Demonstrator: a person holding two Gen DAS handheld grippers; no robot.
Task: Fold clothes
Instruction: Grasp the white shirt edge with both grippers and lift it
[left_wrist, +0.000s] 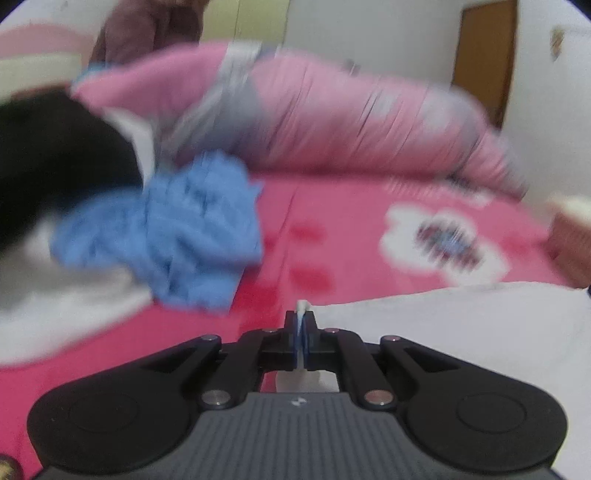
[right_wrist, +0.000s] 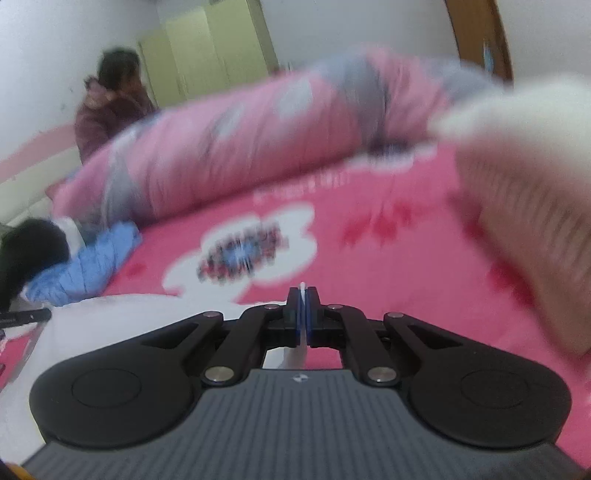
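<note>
A white garment (left_wrist: 461, 325) lies on the pink bed sheet (left_wrist: 332, 229) and runs off to the right in the left wrist view. My left gripper (left_wrist: 301, 325) is shut on its edge, with a sliver of white cloth pinched between the blue pads. In the right wrist view the same white garment (right_wrist: 110, 325) spreads to the left, and my right gripper (right_wrist: 303, 306) is shut on another bit of its edge. Both views are blurred by motion.
A crumpled blue garment (left_wrist: 177, 236) and a black one (left_wrist: 48, 158) lie at the left. A rolled pink and grey quilt (left_wrist: 314, 118) lines the far side. A person (right_wrist: 107, 107) stands behind the bed. A blurred pale sleeve (right_wrist: 535, 206) crosses the right wrist view.
</note>
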